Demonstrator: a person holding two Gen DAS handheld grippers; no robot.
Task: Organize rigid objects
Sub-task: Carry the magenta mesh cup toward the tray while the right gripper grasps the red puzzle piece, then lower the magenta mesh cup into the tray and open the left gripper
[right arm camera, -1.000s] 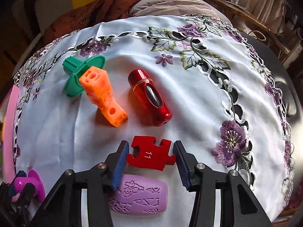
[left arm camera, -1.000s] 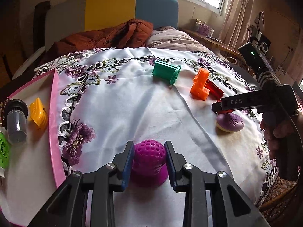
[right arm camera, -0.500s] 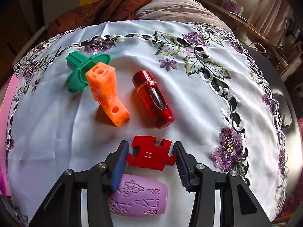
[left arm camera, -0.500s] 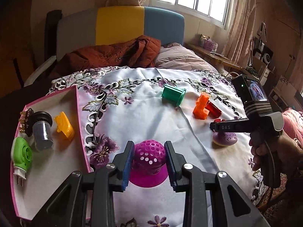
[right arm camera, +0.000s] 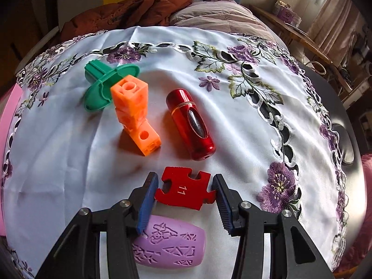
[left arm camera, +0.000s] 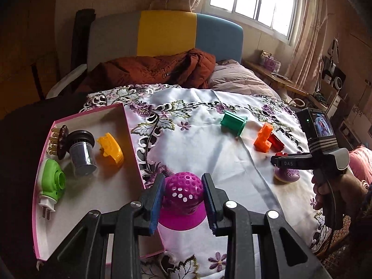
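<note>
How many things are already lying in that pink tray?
4 in the pink tray: brown comb at its far corner, grey cylinder, yellow piece, green plug-in nearest. Nothing seems hidden.

Two black handheld tools with blue ribbed pads
The left tool [left arm camera: 182,201] and right tool [right arm camera: 184,194] have silver screws; the right one reads "DAS".

From my left wrist view, the near corner of the pink tray [left arm camera: 130,130] disappears behind my own left gripper [left arm camera: 182,197], and the purple perforated ball's [left arm camera: 183,191] sides are covered by the pads. The red capsule [left arm camera: 276,141] is mostly hidden behind the orange block [left arm camera: 262,137]. On the right wrist view, the lilac carved piece [right arm camera: 172,246] is partly masked by my right gripper [right arm camera: 184,191].
</note>
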